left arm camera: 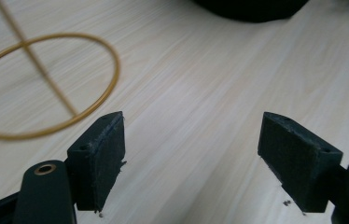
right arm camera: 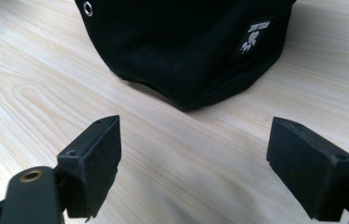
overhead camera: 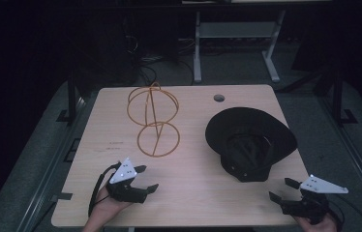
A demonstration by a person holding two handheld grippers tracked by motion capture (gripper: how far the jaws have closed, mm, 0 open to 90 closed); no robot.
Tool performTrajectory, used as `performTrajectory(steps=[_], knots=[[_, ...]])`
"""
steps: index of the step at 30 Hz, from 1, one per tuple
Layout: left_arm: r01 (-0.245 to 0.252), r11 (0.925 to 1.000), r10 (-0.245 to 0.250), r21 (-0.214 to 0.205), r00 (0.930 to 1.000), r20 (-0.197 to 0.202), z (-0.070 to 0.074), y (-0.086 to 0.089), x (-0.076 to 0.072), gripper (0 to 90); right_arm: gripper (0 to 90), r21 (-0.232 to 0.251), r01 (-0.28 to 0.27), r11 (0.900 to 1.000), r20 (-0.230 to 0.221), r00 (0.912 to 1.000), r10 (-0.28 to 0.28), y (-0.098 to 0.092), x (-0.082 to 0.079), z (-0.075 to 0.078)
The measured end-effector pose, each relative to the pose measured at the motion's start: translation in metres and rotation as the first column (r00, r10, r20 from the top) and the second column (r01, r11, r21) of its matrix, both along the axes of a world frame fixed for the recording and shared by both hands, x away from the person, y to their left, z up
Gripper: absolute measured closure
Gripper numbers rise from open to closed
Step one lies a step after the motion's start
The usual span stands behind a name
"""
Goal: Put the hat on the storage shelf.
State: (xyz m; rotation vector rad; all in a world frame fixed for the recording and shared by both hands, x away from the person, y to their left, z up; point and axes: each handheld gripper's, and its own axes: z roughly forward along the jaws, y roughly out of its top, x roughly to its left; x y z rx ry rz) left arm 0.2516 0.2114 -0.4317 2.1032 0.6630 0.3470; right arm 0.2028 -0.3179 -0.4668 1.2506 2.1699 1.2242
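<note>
Nothing begun yet. Your left gripper (overhead camera: 146,179) jaws wide, empty, near table's front edge, just short of wire hat stand (overhead camera: 154,119). Your right gripper (overhead camera: 281,189) wide, empty, facing black hat (overhead camera: 249,137), lying right of stand. Grasping and placing all remain.

A: What does the room look like?
B: Dim. A pale wood-grain table (overhead camera: 193,193) with a round cable hole (overhead camera: 218,98) stands on grey floor (overhead camera: 305,121).
A: Behind it?
B: A white desk frame (overhead camera: 237,36) and tangled cables (overhead camera: 145,60) in darkness.
</note>
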Motion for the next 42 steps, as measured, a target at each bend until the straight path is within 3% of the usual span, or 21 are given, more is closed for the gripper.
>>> performTrajectory(steps=[4, 7, 13, 14, 17, 18, 23, 27, 38, 41, 42], knots=[[0.065, 0.9978, -0.065, 0.013, 0.9977, 0.02, 0.014, -0.02, 0.004, 23.3, 17.2, 0.001, 0.004, 1.0, -0.002, 1.0, -0.004, -0.002, 0.001, 0.0], [0.086, 0.9961, -0.087, 0.021, 0.9958, 0.029, 0.019, -0.029, 0.006, 23.4, 16.9, 0.001, 0.007, 1.0, -0.007, 1.0, -0.007, -0.003, 0.001, -0.001], [0.158, 0.9865, -0.16, 0.043, 0.9854, 0.057, 0.039, -0.06, 0.013, 24.1, 16.9, 0.004, -0.002, 1.0, -0.001, 1.0, 0.002, -0.003, 0.0, -0.001], [0.181, 0.9821, -0.185, 0.052, 0.9805, 0.067, 0.046, -0.07, 0.015, 24.0, 17.0, 0.004, -0.007, 1.0, -0.002, 1.0, 0.007, -0.002, 0.0, -0.001], [0.203, 0.9776, -0.207, 0.055, 0.9759, 0.07, 0.052, -0.08, 0.017, 24.1, 17.0, 0.002, -0.013, 0.9999, -0.001, 0.9999, 0.013, -0.001, 0.0, -0.001], [0.224, 0.9722, -0.229, 0.069, 0.9706, 0.076, 0.057, -0.09, 0.021, 24.1, 16.9, -0.002, -0.017, 0.9999, -0.002, 0.9999, 0.017, 0.0, 0.0, -0.001], [0.25, 0.9644, -0.256, 0.087, 0.9637, 0.075, 0.064, -0.108, 0.03, 24.1, 17.0, -0.002, -0.019, 0.9998, 0.001, 0.9998, 0.019, 0.0, -0.001, 0.0], [0.275, 0.9533, -0.286, 0.125, 0.9548, 0.081, 0.072, -0.126, 0.041, 24.7, 17.0, -0.001, -0.02, 0.9998, 0.004, 0.9998, 0.02, 0.0, -0.001, 0.0], [0.33, 0.9325, -0.339, 0.147, 0.9396, 0.044, 0.084, -0.166, 0.065, 27.0, 17.0, -0.001, -0.03, 0.9995, 0.004, 0.9995, 0.03, -0.001, -0.001, -0.001], [0.356, 0.9165, -0.367, 0.183, 0.9299, 0.03, 0.085, -0.179, 0.071, 27.0, 17.0, -0.001, -0.033, 0.9995, 0.003, 0.9995, 0.033, -0.001, 0.0, -0.001], [0.356, 0.9165, -0.367, 0.183, 0.9299, 0.03, 0.085, -0.179, 0.071, 27.0, 17.0, 0.0, -0.034, 0.9994, 0.002, 0.9994, 0.034, -0.001, 0.0, -0.001]])
